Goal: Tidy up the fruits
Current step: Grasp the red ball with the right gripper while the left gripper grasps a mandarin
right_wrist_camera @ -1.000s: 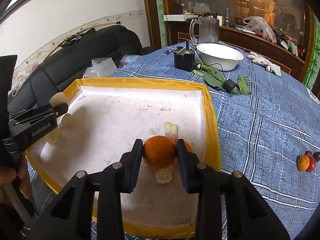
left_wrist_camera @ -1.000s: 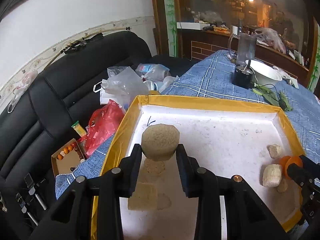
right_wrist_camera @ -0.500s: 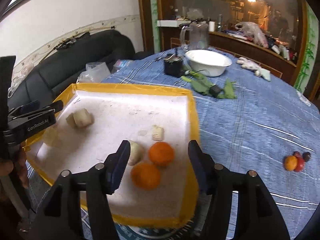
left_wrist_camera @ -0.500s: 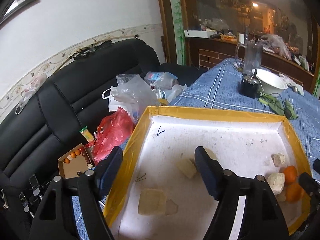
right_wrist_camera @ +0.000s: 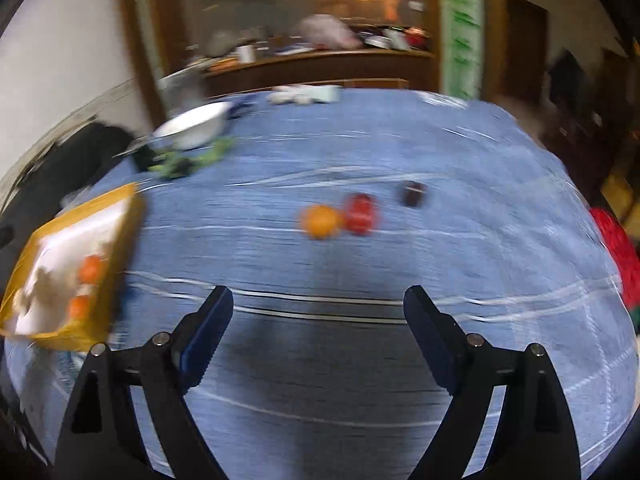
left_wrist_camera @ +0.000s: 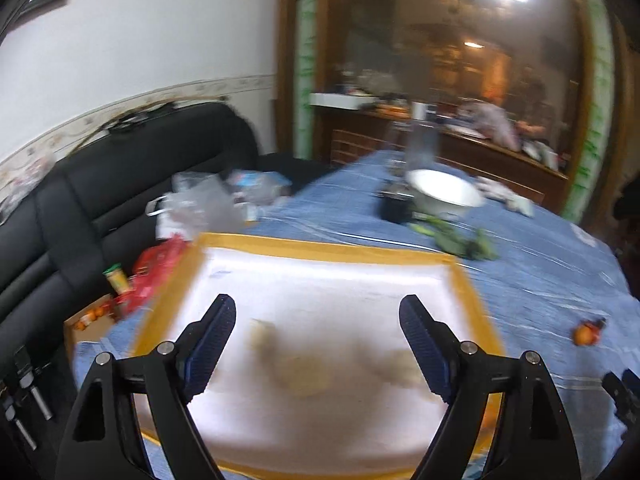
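Both views are motion-blurred. My left gripper (left_wrist_camera: 318,344) is open and empty above the yellow-rimmed white tray (left_wrist_camera: 320,250), where blurred tan pieces (left_wrist_camera: 304,368) lie. My right gripper (right_wrist_camera: 318,332) is open and empty over the blue tablecloth. Ahead of it lie an orange fruit (right_wrist_camera: 320,221), a red fruit (right_wrist_camera: 361,214) touching it, and a dark fruit (right_wrist_camera: 413,193) further right. The tray (right_wrist_camera: 120,204) sits at the left in the right wrist view, holding two oranges (right_wrist_camera: 90,270) and pale pieces. In the left wrist view, the loose orange fruit (left_wrist_camera: 585,334) shows at the right.
A white bowl (left_wrist_camera: 444,196), a dark blender base (left_wrist_camera: 394,208) and green leaves (left_wrist_camera: 460,240) stand at the table's far side. A black sofa (left_wrist_camera: 80,200) with plastic bags (left_wrist_camera: 196,208) lies left of the table. A red item (right_wrist_camera: 616,248) shows at the right table edge.
Both grippers opened and released their loads into the tray, the left a tan piece, the right an orange. The right gripper then swung right toward the loose fruits; the left pulled back.
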